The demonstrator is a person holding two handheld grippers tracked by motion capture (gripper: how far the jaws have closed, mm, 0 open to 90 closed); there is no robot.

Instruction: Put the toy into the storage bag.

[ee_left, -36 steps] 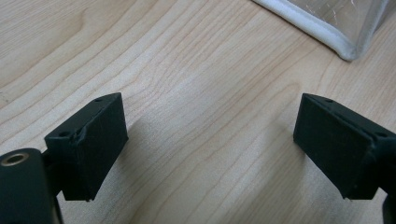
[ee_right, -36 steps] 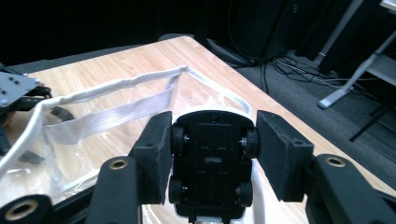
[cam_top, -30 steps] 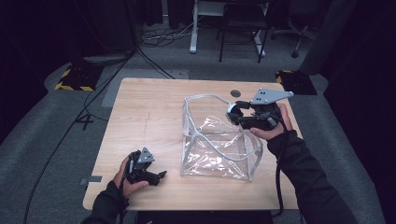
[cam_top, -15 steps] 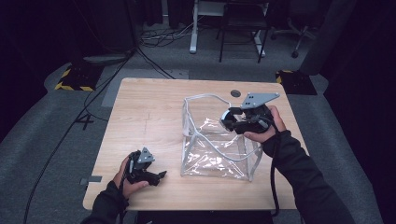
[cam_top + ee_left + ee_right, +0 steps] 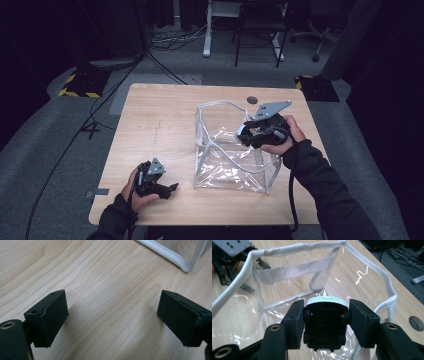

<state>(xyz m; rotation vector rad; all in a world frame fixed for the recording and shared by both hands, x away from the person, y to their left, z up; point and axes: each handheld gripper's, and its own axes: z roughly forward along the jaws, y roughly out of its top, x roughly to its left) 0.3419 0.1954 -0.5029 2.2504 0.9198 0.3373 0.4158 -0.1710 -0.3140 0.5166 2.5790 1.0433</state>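
- Wooden table lies under my hands, pale and grained, with a small dark round hole near its far edge at about one o'clock.
- At seven o'clock on the near edge my left gripper rests low over the bare wood, jaws spread wide with nothing between them; in the left gripper view the grain runs clean between the two black pads.
- Just past it, toward two o'clock in that view, a white-trimmed corner of the clear bag is cut off by the frame.
- At three o'clock my right gripper hangs over the open mouth of the clear bag, jaws clamped on a small toy car turned wheels up, its white body facing away.
- Beyond the table: grey carpet, black cables, white desk legs, a chair base, and yellow-black striped blocks at ten o'clock.
- Since a second ago my right hand has drifted a little toward the bag's middle; my left has stayed put.
- Only the car's underside faces me, so its top is hard to make out.
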